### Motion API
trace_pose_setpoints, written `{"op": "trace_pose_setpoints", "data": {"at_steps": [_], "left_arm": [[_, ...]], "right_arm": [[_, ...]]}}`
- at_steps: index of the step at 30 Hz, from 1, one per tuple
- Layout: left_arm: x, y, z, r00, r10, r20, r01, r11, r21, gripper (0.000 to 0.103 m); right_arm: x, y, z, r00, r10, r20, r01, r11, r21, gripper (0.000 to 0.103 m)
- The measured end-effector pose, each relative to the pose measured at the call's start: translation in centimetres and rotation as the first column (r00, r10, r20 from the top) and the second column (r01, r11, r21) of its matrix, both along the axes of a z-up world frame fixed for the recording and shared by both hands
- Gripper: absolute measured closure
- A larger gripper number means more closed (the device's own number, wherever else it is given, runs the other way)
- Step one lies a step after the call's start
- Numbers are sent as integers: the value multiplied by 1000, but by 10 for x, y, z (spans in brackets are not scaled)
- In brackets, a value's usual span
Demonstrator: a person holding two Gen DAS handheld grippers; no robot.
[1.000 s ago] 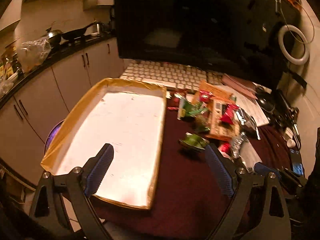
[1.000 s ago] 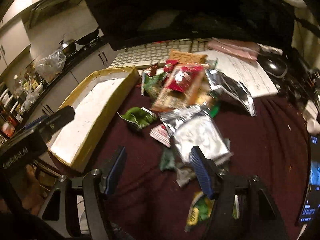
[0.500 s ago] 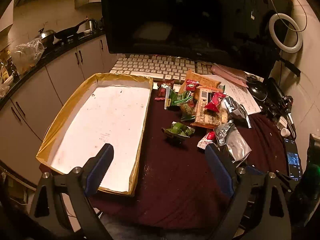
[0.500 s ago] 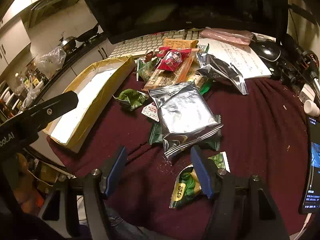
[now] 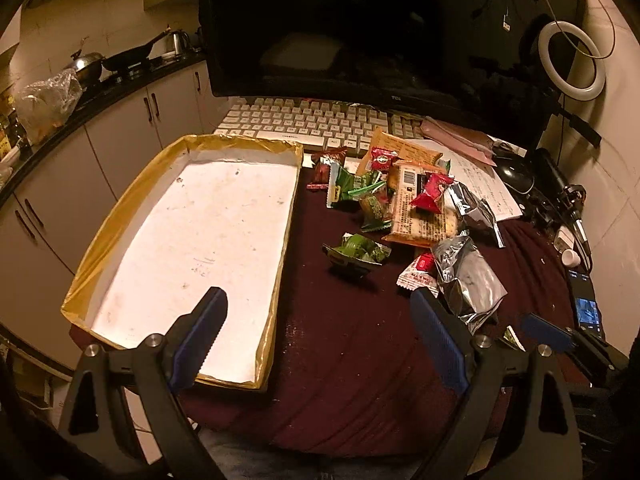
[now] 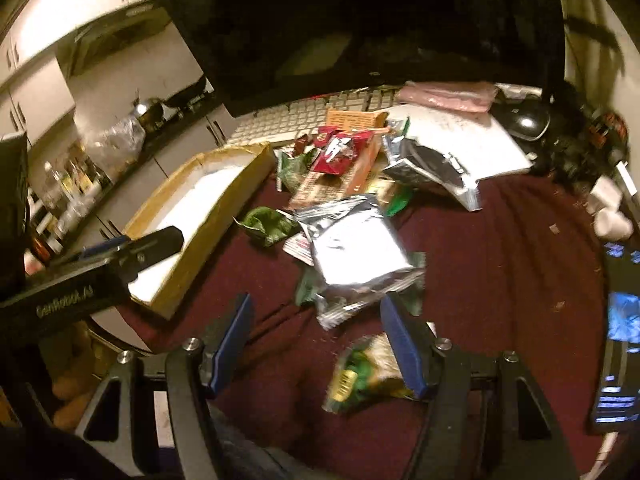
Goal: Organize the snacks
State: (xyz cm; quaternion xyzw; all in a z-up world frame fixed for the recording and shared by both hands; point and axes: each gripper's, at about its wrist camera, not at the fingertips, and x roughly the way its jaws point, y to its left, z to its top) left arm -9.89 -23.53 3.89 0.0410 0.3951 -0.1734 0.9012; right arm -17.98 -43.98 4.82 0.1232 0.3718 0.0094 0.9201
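Snacks [image 5: 400, 208] are piled on the dark red cloth [image 5: 344, 340] just right of an empty gold-edged tray [image 5: 92, 272], in front of the keyboard [image 5: 312, 124]. Largest to smallest: the orange cracker pack [image 5: 416, 216] is judged flat, fairly stiff and crushable, best taken by a long edge; the near silver foil pouch [image 6: 356, 252] is judged light, puffy and slippery, so its crimped end seam is the likelier hold; a second foil pouch [image 6: 432, 168] lies further back against the paper sheet [image 6: 472, 140]; the green-yellow packet [image 6: 368, 372] sits closest to the right gripper [image 6: 316, 320], partly under its right finger, soft and crinkly; the green wrapped piece [image 5: 356, 250] lies alone, between pile and tray, easiest to reach; the small red sachets [image 5: 432, 196] rest on top of the pile and would likely slide if the packs under them are pulled. Both tools are seen with jaws apart and nothing between them; the left gripper [image 5: 316, 340] hangs over the tray's near corner. In the way: the tray wall has to be cleared, overlapping packs, a phone [image 5: 586, 304] near the right edge, a mouse [image 5: 516, 174] and monitor [image 5: 380, 28] behind. The right view is blurred, so print is not read.
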Motion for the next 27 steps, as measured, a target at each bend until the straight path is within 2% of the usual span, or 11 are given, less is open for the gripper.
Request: {"op": "trace_pose_setpoints", "data": {"at_steps": [7,12,16,20,27], "left_arm": [[3,-7,-7,999,-15,-30,16,1000,16,11],[3,-9,-10,999,-12,-31,13,999,34,11],[3,-7,-11,999,-7,-32,8,999,41,11],[3,-6,-12,999,-3,-35,4,999,42,11],[2,-9,-14,999,-18,-38,19,999,45,11]], "right_arm": [[-5,-13,12,996,-51,-69,50,998,-24,37],[-7,-15,-1,990,-84,-110,76,994,-80,38],[0,-12,-15,988,-68,-138,60,996,-66,38],[1,-8,-19,987,-76,-140,63,993,-96,50],[-2,-6,-20,989,-76,-124,63,993,-104,52]]}}
